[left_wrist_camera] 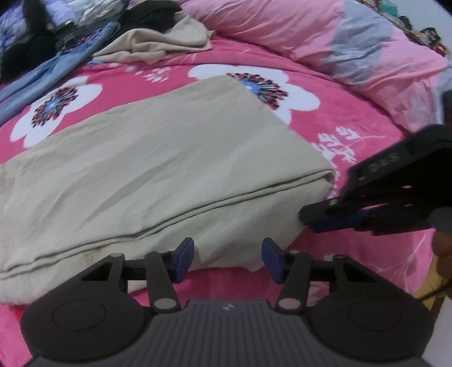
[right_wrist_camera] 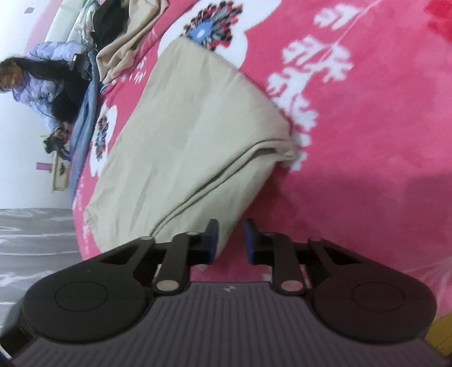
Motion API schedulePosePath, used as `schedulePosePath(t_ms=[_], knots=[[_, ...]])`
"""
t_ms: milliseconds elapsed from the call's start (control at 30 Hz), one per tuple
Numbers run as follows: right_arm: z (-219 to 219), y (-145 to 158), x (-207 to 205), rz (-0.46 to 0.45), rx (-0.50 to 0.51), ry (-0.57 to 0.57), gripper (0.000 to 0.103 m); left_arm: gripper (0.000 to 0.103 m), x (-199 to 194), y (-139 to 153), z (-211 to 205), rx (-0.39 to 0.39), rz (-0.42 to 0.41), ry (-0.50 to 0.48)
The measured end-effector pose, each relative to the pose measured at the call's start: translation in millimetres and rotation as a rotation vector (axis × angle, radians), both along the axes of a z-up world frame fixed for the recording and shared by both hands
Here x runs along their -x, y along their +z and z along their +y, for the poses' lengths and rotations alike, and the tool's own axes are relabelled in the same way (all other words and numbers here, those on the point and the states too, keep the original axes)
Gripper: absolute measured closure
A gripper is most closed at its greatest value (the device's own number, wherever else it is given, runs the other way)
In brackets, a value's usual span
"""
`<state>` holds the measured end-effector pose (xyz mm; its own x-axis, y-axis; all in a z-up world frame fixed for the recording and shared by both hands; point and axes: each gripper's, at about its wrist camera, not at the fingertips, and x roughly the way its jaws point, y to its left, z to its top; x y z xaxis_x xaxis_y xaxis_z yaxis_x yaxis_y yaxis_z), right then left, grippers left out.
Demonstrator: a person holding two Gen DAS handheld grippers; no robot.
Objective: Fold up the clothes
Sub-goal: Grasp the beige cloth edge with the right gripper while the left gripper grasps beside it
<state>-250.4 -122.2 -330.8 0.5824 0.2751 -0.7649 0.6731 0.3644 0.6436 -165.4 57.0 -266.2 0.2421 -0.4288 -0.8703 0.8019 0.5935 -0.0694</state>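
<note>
- Beige garment (left_wrist_camera: 158, 158), folded into a flat rectangle, lay on the pink floral bedspread (left_wrist_camera: 353, 118); I take this garment as my landmark.
- My left gripper (left_wrist_camera: 228, 261) sat at the garment's near edge, its two blue-padded fingers (left_wrist_camera: 185, 258) spread apart with a corner of the beige cloth showing between them. I could not tell whether either pad touched the fabric.
- My right gripper (left_wrist_camera: 313, 217) came in from the right of the garment, its tip at the near right corner. In the right wrist view its fingers (right_wrist_camera: 213, 240) stood apart, with the garment's corner (right_wrist_camera: 226, 237) lying in the gap between the pads, not pinched.
- A stitched hem line (left_wrist_camera: 197, 209) ran along the garment's near side, parallel to the edge.
- Beyond the garment, at the far side of the bed, lay a second crumpled beige cloth (left_wrist_camera: 163, 39), blue jeans (left_wrist_camera: 50, 70) to its left, and dark clothing (left_wrist_camera: 149, 14) behind it.
- A pink and grey duvet (left_wrist_camera: 325, 39) was bunched beyond the garment's far right corner.
- In the right wrist view, a person in a pale puffy jacket (right_wrist_camera: 42, 82) sat past the far clothes.
</note>
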Motion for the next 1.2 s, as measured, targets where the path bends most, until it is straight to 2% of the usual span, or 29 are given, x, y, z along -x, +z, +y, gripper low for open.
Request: schedulePosePath(t_ms=[133, 400, 600, 700, 833, 967, 1067, 1200], knots=[[-3.2, -4.5, -2.0, -0.016, -0.051, -0.019, 0.101, 0.053, 5.3, 0.0, 0.4, 0.010, -0.017, -0.051], [-5.4, 1.7, -0.5, -0.123, -0.067, -0.048, 0.103, 0.054, -1.8, -5.3, -12.1, 0.014, -0.051, -0.169], [-6.6, 2.6, -0.4, -0.178, -0.056, -0.055, 0.103, 0.055, -22.6, -5.9, -18.8, 0.054, 0.014, -0.208], [-8.5, -0.2, -4.5, -0.212, -0.032, -0.051, 0.103, 0.062, -31.0, -9.4, -21.2, 0.062, 0.046, -0.203], [-11.0, -1.5, -10.9, -0.263, -0.007, -0.031, 0.103, 0.081, -42.2, -14.0, -24.5, 0.074, 0.089, -0.196], [-11.4, 2.1, -9.6, -0.294, 0.018, 0.001, 0.103, 0.090, -47.9, -16.0, -24.9, 0.083, 0.113, -0.170], [-11.1, 1.9, -5.9, -0.281, 0.023, 0.008, 0.102, 0.095, -35.4, -13.8, -25.9, 0.062, 0.028, -0.174], [-9.5, 10.8, 10.0, -0.235, 0.049, -0.019, 0.099, 0.096, -9.0, -5.9, -25.6, 0.041, -0.146, -0.190]])
